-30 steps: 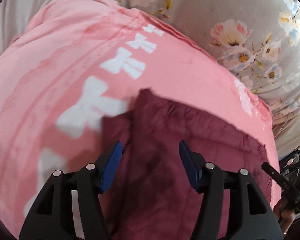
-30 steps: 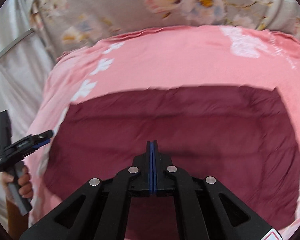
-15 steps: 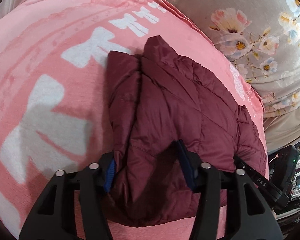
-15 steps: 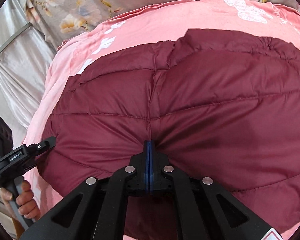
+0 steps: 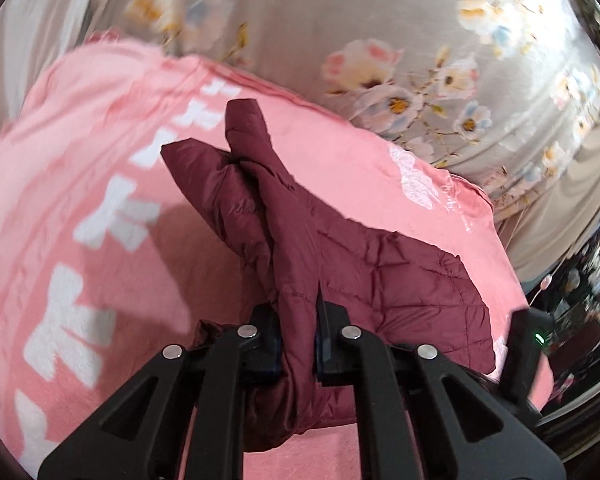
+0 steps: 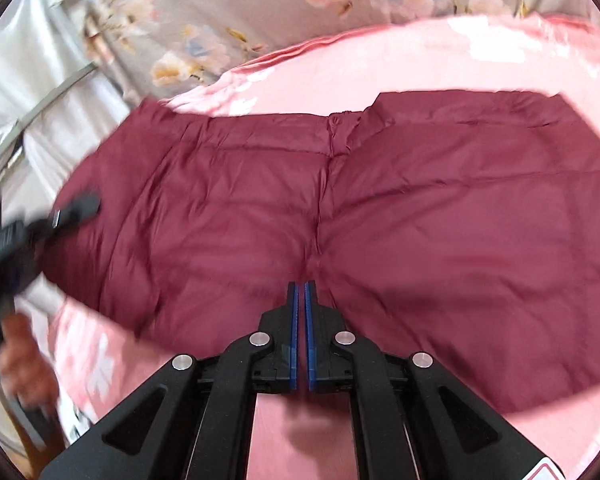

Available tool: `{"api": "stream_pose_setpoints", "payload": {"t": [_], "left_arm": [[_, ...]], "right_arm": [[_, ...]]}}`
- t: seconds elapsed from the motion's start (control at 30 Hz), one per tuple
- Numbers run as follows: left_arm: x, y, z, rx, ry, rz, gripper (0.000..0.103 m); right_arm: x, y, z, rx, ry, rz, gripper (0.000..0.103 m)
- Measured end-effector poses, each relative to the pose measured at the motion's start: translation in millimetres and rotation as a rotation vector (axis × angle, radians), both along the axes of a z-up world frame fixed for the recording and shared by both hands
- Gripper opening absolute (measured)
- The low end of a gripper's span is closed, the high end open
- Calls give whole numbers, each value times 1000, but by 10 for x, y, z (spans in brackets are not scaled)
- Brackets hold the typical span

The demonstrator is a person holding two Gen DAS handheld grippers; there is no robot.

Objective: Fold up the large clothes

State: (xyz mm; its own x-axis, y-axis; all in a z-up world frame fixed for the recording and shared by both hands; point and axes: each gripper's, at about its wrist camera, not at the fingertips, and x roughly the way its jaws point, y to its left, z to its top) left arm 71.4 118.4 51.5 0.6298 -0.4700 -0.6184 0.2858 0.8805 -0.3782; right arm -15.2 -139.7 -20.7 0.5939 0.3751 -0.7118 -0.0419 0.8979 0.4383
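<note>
A maroon quilted jacket (image 5: 380,272) lies on a pink blanket (image 5: 80,168). My left gripper (image 5: 298,344) is closing its jaws on a bunched fold of the jacket's edge. The fabric fills the gap between the pads and stands up in a ridge ahead of them. In the right wrist view the jacket (image 6: 440,220) spreads wide and fairly flat. My right gripper (image 6: 301,292) is shut, with the jacket's creases drawn in to its tips along the middle seam. The left gripper (image 6: 76,208) shows at that view's left edge, held by a hand (image 6: 20,344).
The pink blanket (image 6: 380,60) with white prints lies on a grey floral sheet (image 5: 380,40). Pale drapery and a metal bar (image 6: 52,96) are at the left. Dark clutter (image 5: 580,300) sits beyond the bed's right edge.
The left jaws came together on the jacket's edge and lifted it into a ridge. The right gripper stayed shut and the jacket now lies spread wider in front of it.
</note>
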Motion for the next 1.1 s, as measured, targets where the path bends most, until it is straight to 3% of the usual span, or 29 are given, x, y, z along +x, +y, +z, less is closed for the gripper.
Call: {"api": "stream_pose_setpoints", "payload": {"t": [0.1, 0.3, 0.57, 0.77, 1.1], "left_arm": [[-67, -160, 135, -9, -29, -27, 9], [-256, -579, 376, -16, -92, -116, 9], [-426, -1350, 468, 14, -116, -274, 9], [-414, -2031, 343, 76, -118, -357, 9], [-268, -3164, -285, 170, 16, -458, 8]], "right_arm": [[-118, 43, -170, 32, 43, 27, 3], [-69, 87, -395, 62, 27, 20, 0], [-210, -207, -469, 285, 35, -8, 2], [-715, -566, -357, 255, -18, -90, 4], [-1386, -1314, -340, 189, -24, -284, 11]]}}
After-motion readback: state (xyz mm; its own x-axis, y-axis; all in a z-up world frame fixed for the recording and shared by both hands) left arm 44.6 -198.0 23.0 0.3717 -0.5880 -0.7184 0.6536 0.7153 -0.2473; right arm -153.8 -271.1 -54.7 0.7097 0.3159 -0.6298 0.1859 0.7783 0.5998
